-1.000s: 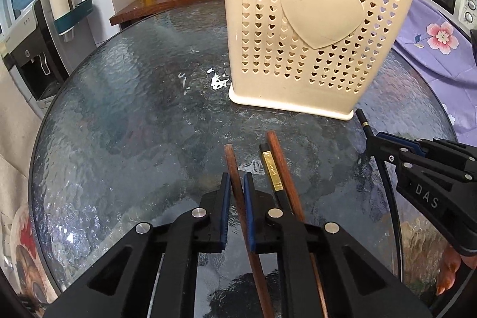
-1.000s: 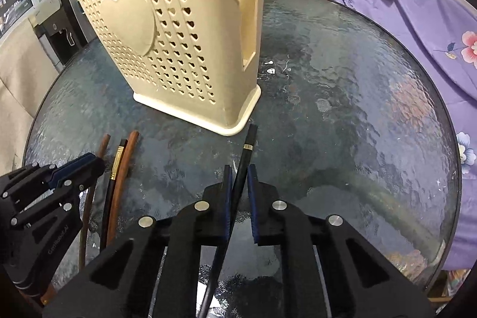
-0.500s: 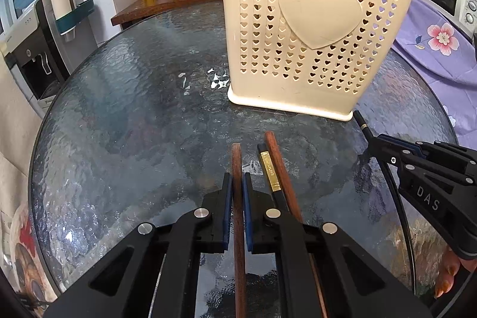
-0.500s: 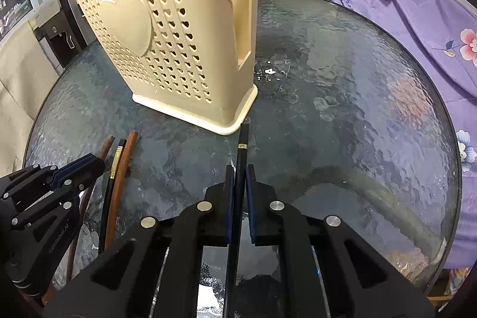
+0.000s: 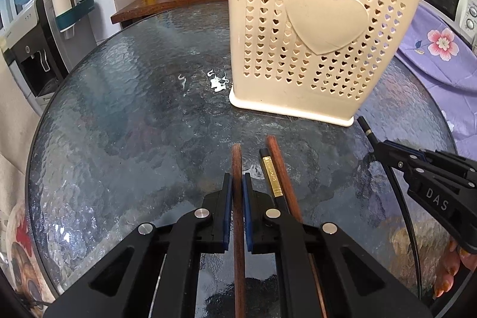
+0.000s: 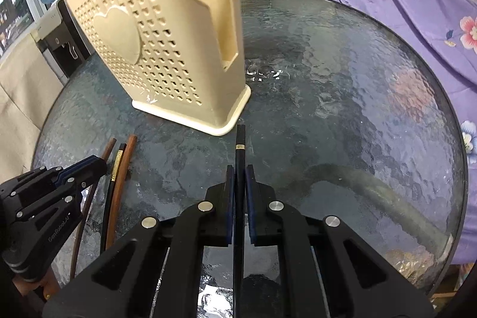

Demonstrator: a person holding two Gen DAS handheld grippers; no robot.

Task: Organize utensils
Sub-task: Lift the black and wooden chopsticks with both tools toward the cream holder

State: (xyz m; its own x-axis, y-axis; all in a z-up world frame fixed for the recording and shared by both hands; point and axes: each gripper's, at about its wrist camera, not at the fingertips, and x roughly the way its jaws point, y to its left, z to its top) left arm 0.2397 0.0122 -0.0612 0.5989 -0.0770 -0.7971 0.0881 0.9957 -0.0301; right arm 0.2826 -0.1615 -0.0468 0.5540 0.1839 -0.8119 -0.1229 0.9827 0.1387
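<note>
Counts. Chopsticks, four in all: two brown wooden ones, the first (image 5: pixel 237 166) between the left tongs (image 5: pixel 237 184), the second (image 5: pixel 278 160) lying on the tabletop (image 5: pixel 134 109); two black ones with gold bands, the first (image 5: pixel 269 169) beside the second brown one, the second (image 6: pixel 239 151) between the right tongs (image 6: pixel 239 172). Perforated cream utensil holder (image 5: pixel 316 29): one. Tongs: two pairs.

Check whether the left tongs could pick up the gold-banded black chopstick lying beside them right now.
Probably not yet: the left tongs are already shut on a brown chopstick. The gold-banded black chopstick lies just right, uncovered, between it and another brown chopstick.
</note>
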